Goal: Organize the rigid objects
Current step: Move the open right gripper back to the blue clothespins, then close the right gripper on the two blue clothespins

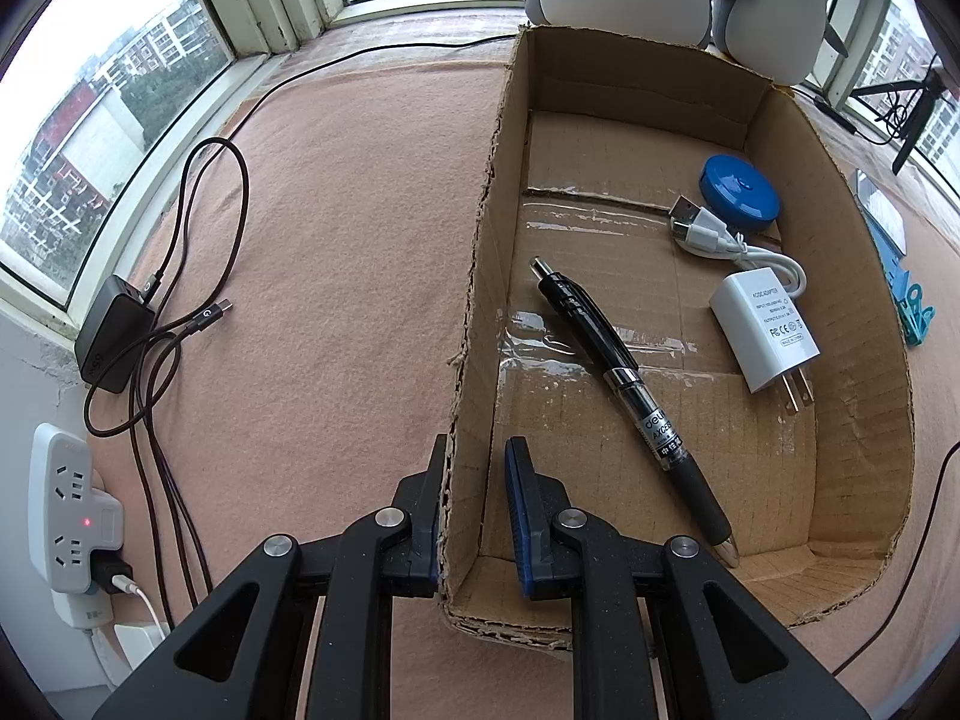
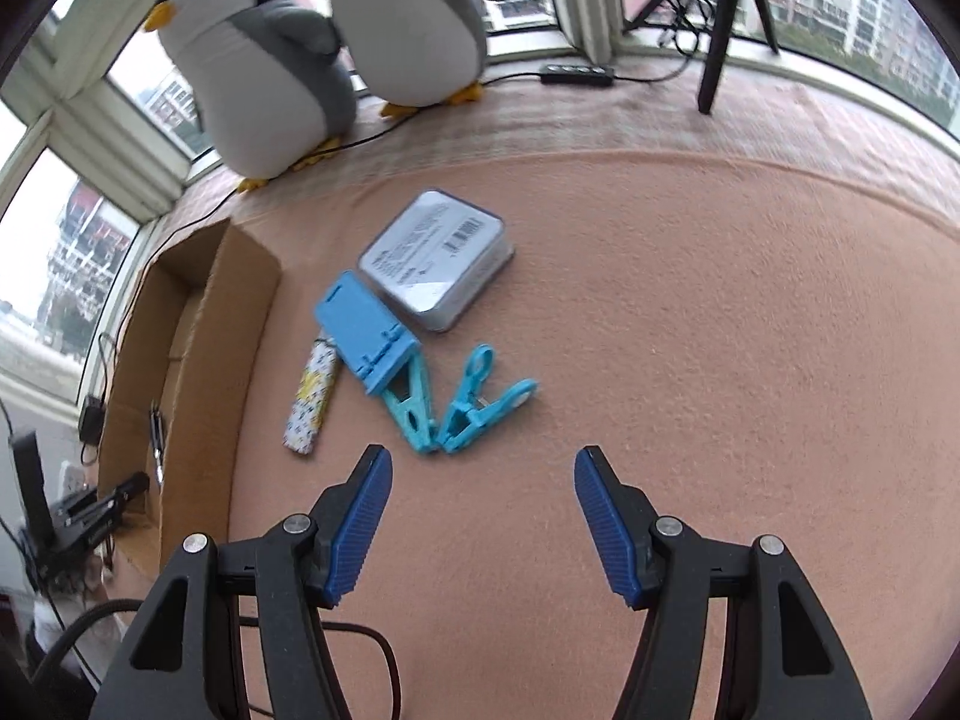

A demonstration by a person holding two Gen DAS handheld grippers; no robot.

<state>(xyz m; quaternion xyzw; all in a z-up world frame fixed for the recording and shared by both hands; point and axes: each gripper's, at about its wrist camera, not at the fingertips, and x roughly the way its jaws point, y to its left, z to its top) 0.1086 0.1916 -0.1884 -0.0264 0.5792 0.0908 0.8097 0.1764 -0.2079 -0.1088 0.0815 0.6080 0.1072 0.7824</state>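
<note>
My left gripper [image 1: 480, 463] is shut on the left wall of the open cardboard box [image 1: 858, 372], near its front corner. Inside the box lie a black pen [image 1: 630, 384], a white plug adapter [image 1: 765, 330] with its white USB cable [image 1: 708, 234], and a blue round case [image 1: 741, 192]. My right gripper [image 2: 483, 471] is open over the pink felt with nothing between its fingers. Just ahead of it lie two teal clips [image 2: 480, 402], a blue folding stand [image 2: 366, 330], a silver tin [image 2: 438, 258] and a patterned stick [image 2: 312, 399]. The box [image 2: 198, 360] stands to their left.
Two plush penguins [image 2: 336, 42] sit behind the box by the window. A tripod [image 2: 720, 18] and a black hub [image 2: 577, 73] stand at the back right. A black charger [image 1: 114, 336] with looped cables lies left of the box, near a white power strip [image 1: 72, 510].
</note>
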